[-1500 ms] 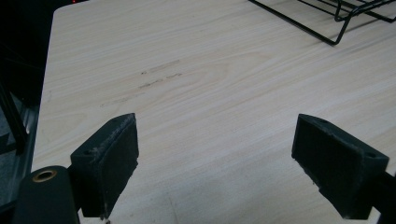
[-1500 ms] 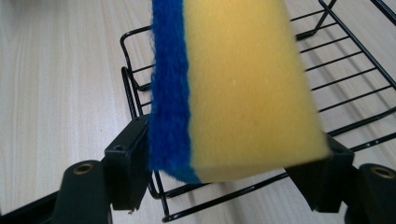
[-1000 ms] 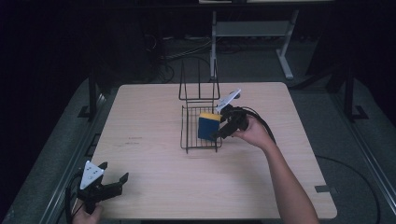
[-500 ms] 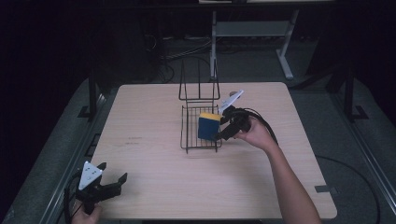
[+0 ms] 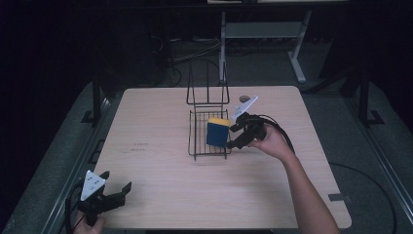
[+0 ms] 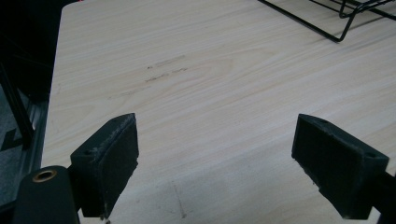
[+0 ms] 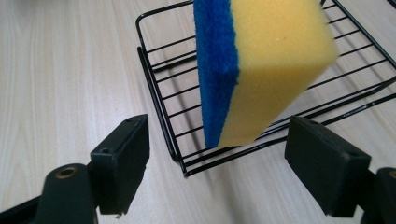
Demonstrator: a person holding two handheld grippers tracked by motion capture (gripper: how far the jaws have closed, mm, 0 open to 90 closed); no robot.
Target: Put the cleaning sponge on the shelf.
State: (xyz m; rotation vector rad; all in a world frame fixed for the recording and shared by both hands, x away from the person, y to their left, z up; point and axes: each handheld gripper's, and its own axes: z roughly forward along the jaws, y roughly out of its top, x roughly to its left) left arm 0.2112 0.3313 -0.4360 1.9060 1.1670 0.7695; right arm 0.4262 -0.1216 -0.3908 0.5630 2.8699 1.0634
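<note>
1. The room is dim; the wooden surface is the one lit patch, and the floor and stands behind it sink into near black.
2. Light falls from above: the wire rack throws a short, soft shadow just under its front edge.
3. The high view is soft and a little grainy.
4. In the right gripper view the sponge is sharp, its yellow side brightly lit and its underside in shade.
5. In both gripper views the black fingers are dark and slightly blurred.
</note>
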